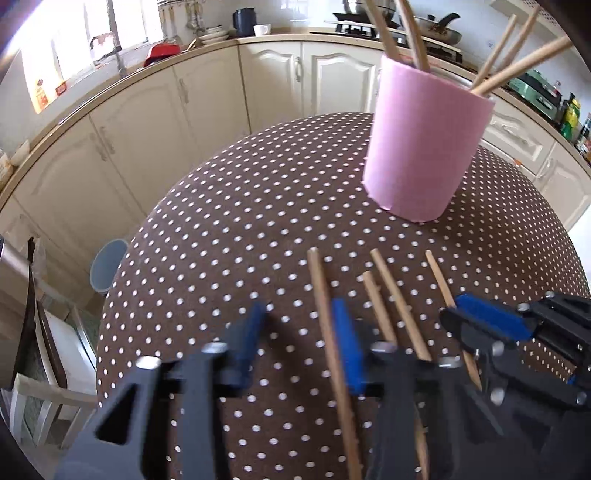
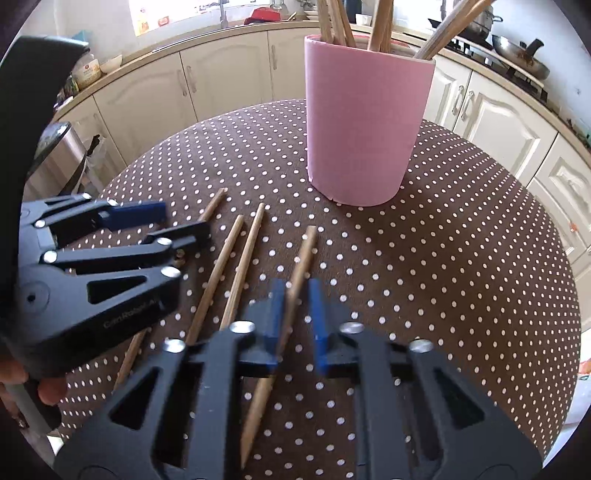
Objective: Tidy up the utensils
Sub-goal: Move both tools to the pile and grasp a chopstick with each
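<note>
A pink cup (image 1: 417,147) (image 2: 365,122) with several wooden chopsticks stands upright on the brown dotted tablecloth (image 1: 240,221). Several more chopsticks lie side by side in front of it. In the left wrist view, my left gripper (image 1: 299,314) straddles the leftmost chopstick (image 1: 319,280). It is open: the stick lies against the right pad and a wide gap separates it from the left one. My right gripper (image 2: 295,290) is shut on the rightmost chopstick (image 2: 308,247), which lies on the cloth. Two chopsticks (image 2: 225,266) lie between the grippers. The left gripper (image 2: 184,219) shows at the left of the right wrist view.
Cream cabinets (image 1: 207,103) and a counter curve round behind the table. A stove with pans (image 1: 439,29) is at the back right. A grey bin (image 1: 107,266) and a chair (image 1: 44,369) stand left of the table. A hand (image 2: 44,391) holds the left gripper.
</note>
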Demonstrator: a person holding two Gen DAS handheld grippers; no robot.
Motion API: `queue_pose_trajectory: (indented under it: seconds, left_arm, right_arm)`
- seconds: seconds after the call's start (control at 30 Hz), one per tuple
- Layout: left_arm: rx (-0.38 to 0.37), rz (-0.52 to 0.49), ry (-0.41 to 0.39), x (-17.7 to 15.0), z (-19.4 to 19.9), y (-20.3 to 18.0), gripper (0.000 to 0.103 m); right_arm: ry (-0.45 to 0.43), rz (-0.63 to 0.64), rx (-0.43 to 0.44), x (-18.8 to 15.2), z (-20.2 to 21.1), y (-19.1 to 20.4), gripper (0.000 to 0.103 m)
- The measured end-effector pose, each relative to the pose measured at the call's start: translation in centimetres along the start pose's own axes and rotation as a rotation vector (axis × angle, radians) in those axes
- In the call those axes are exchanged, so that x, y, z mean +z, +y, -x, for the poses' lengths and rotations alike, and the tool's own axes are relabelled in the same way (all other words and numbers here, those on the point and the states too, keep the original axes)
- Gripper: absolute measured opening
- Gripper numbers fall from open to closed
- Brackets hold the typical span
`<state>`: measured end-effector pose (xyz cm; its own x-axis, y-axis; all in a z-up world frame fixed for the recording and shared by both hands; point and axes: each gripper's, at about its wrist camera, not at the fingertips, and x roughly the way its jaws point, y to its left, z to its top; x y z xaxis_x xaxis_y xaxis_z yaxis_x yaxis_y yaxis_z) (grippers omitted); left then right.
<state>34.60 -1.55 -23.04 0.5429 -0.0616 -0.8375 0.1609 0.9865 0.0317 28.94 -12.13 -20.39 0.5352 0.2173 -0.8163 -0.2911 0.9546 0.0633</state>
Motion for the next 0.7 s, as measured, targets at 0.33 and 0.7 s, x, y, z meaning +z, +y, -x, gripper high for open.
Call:
queue_pose_trajectory:
  seconds: [0.33, 0.7]
  left_arm:
    - [-0.041, 0.034, -0.046, -0.3, 1.4, -0.3, 0.006]
    - [-0.103, 0.04, -0.218, -0.4, 10.4, -0.1, 0.006]
  right_arm:
    - [-0.025, -0.049, 0.052, 0.0, 1.4, -2.0, 0.006]
    - [-0.191, -0.103, 0.113, 0.3, 8.8, -4.5, 0.006]
